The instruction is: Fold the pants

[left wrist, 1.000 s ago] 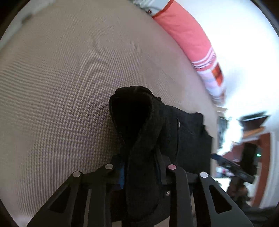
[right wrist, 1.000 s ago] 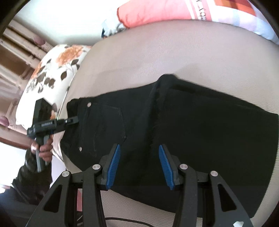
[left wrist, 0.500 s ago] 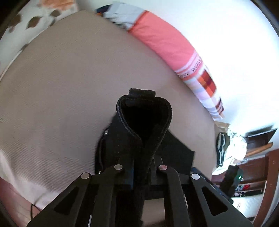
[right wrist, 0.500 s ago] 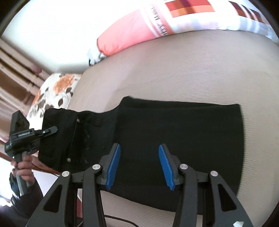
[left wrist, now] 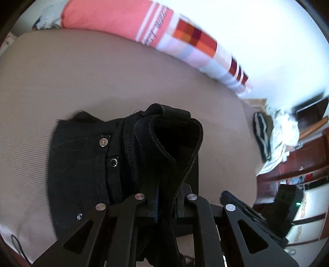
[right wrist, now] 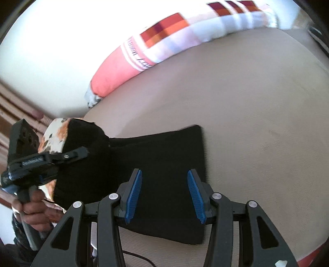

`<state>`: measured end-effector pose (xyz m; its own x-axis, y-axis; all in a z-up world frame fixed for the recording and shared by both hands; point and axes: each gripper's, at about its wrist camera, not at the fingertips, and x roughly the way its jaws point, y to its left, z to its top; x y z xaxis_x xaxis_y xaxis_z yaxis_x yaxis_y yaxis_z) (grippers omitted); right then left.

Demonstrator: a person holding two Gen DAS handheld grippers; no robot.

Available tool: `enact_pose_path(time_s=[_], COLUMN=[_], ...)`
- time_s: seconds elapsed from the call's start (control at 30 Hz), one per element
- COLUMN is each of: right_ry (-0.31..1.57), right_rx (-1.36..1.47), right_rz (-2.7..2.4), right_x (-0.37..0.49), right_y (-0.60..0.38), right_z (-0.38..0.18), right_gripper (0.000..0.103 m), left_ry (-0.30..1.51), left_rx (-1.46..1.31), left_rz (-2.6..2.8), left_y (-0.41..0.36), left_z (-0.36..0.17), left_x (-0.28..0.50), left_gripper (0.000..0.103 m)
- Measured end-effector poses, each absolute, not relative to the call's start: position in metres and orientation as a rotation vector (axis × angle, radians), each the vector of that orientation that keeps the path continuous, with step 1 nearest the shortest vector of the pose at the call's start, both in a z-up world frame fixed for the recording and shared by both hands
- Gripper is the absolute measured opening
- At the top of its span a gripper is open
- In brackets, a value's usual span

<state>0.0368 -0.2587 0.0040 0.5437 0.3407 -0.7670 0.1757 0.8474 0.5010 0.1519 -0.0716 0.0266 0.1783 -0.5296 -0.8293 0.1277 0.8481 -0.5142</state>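
Black pants (left wrist: 82,164) lie on the beige bed (left wrist: 102,71), with the waist rivets facing up. My left gripper (left wrist: 165,202) is shut on one end of the pants, and the pinched cloth loops up above the fingers, off the bed. In the right wrist view a hand holds the left gripper (right wrist: 70,155) at the left, with that lifted end bunched above the flat part of the pants (right wrist: 164,152). My right gripper (right wrist: 164,191) hovers over the flat part. It is open, its blue pads (right wrist: 134,191) apart with nothing pinched.
A pink and checked bolster (left wrist: 123,18) lies along the far side of the bed by the white wall. A floral pillow (right wrist: 55,131) sits at the left behind the left gripper. Brown furniture with piled cloth (left wrist: 287,133) stands beyond the bed's right edge. A thin cable (right wrist: 135,256) runs along the near edge.
My left gripper closed tighter on the pants end and carried it up and across over the rest. The flat part now looks shorter. The right gripper slid along the pants, still open.
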Motion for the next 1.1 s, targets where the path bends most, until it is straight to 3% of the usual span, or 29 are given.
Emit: enact_pose_path(time_s=[0.23,0.3,0.33,0.47,0.63,0.8,0.9,1.1], right_ry=[1.023,1.025,1.025,1.025,1.036,1.072,1.104,1.173], right_rx=[0.643,0.65,0.651,0.65,0.642,0.676,0.672,0.623], right_rz=[0.091,0.093,0.093,0.091,0.09,0.2,0.288,0.327], right_x=[0.027,0.028,0.029,0.028,0.033,0.048,0.062,0.093], right_y=[-0.277,-0.279,-0.279,-0.281,-0.281,-0.274,-0.26,-0.244], right_z=[-0.015,-0.017,-0.018,-0.018,-0.019,-0.024,-0.027,-0.044], right_gripper=[0.045,0.045,0.045,0.045,0.046,0.051,0.059,0.059], left_ry=[1.318,1.308,1.307,1.285,1.2,1.097,1.1,1.134], left_rx=[-0.206,-0.191,-0.197,-0.214,-0.261,-0.164,-0.153,-0.171], left_rz=[-0.448,-0.465,-0.481,-0.564,-0.659,-0.487,-0.367,-0.236], left_y=[-0.115,-0.118,-0.117,-0.114,-0.093,-0.046,-0.011,0.034], left_z=[-0.017,-0.019,-0.019,-0.01,0.017,0.032,0.022,-0.008], left_x=[0.139,0.138,0.136,0.129,0.115,0.107,0.109,0.109], left_gripper=[0.013,0.019,0.028,0.045,0.06,0.061,0.061,0.061])
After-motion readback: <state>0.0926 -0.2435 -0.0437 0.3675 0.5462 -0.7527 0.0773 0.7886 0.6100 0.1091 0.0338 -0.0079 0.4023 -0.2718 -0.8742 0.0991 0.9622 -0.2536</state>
